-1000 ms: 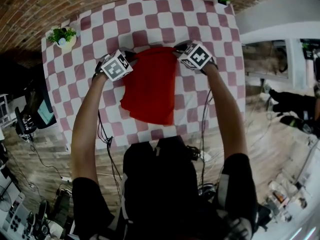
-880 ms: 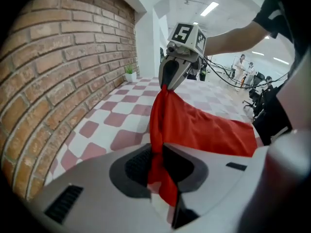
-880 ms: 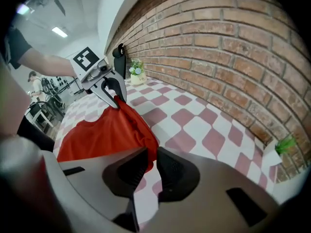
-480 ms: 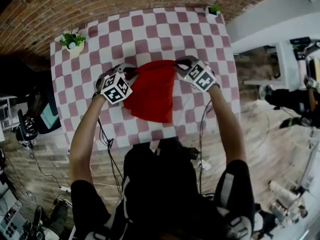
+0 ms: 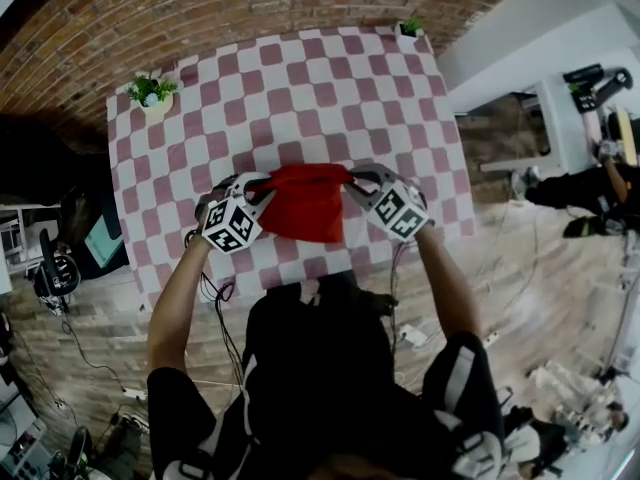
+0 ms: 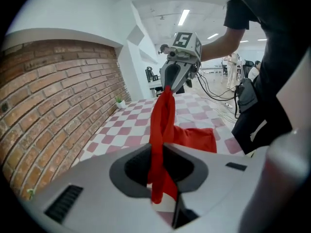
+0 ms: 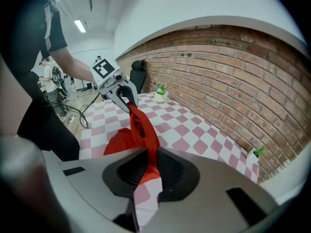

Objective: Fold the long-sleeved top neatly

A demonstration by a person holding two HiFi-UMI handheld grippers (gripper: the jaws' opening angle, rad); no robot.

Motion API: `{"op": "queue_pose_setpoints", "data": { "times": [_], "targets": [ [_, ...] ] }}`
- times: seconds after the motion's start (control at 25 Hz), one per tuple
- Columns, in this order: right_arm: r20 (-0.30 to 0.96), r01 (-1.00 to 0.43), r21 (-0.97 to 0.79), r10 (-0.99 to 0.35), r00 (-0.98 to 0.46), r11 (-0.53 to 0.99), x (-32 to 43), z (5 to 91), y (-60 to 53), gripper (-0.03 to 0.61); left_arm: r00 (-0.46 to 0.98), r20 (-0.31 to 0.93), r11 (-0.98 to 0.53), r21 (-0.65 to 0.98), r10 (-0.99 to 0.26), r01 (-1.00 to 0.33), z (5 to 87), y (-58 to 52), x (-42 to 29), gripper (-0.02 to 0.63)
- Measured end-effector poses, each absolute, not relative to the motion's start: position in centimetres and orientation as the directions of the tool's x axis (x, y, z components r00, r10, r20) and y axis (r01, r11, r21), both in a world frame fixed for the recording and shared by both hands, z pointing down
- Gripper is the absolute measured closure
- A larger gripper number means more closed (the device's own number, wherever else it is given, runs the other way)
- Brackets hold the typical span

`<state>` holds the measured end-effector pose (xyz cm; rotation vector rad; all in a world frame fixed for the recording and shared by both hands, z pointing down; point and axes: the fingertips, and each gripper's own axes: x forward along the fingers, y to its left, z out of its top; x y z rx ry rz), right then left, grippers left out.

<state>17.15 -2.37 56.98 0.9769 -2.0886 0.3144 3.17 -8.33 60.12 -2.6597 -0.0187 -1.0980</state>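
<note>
1. A checked table (image 5: pixel 330 88) stands before a brick wall (image 5: pixel 220 8); my work is at its near edge.
2. Nearest me, the left tongs (image 5: pixel 258 182) and right tongs (image 5: pixel 352 178) are each clenched on one end of the red long-sleeved top (image 5: pixel 305 206), with its upper edge stretched between them above the table.
3. The rest hangs down, and its lower part trails on the table.
4. I judge the fold about midway: the top looks already narrowed, but I have yet to lay it down, double it and smooth it.
5. Farther off, two potted plants (image 5: pixel 150 90) (image 5: pixel 410 28) stand at the far corners, well apart from the top.
</note>
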Motion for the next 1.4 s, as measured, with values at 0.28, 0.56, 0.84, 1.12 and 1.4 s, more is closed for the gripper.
{"op": "queue_pose_setpoints", "data": {
  "times": [0.28,0.56,0.84,1.12,1.4],
  "targets": [
    [0.791,-0.738,0.028,-0.466,-0.396,0.674,15.0,60.9,3.2,0.522,0.681,0.732,-0.976,-0.164,-0.021,0.146,63.7,-3.2,1.0,0.543],
    [0.849,-0.737,-0.072,-0.347,-0.399,0.672,12.8,66.8,7.9,0.522,0.592,0.803,-0.972,-0.088,0.060,0.217,69.1,0.9,-1.1,0.545],
    [0.884,-0.739,-0.121,-0.267,-0.384,0.662,12.0,71.4,10.1,0.522,0.541,0.835,-0.974,-0.027,0.100,0.223,72.6,2.6,-2.0,0.545],
    [0.921,-0.737,-0.110,-0.211,-0.328,0.667,11.9,76.1,11.3,0.522,0.502,0.859,-0.976,-0.011,0.103,0.219,75.4,3.2,-1.7,0.545],
    [0.915,-0.758,-0.090,-0.246,-0.319,0.646,11.6,76.8,10.9,0.520,0.515,0.850,-0.986,0.027,0.109,0.165,75.8,3.3,-1.7,0.546]
  ]
}}
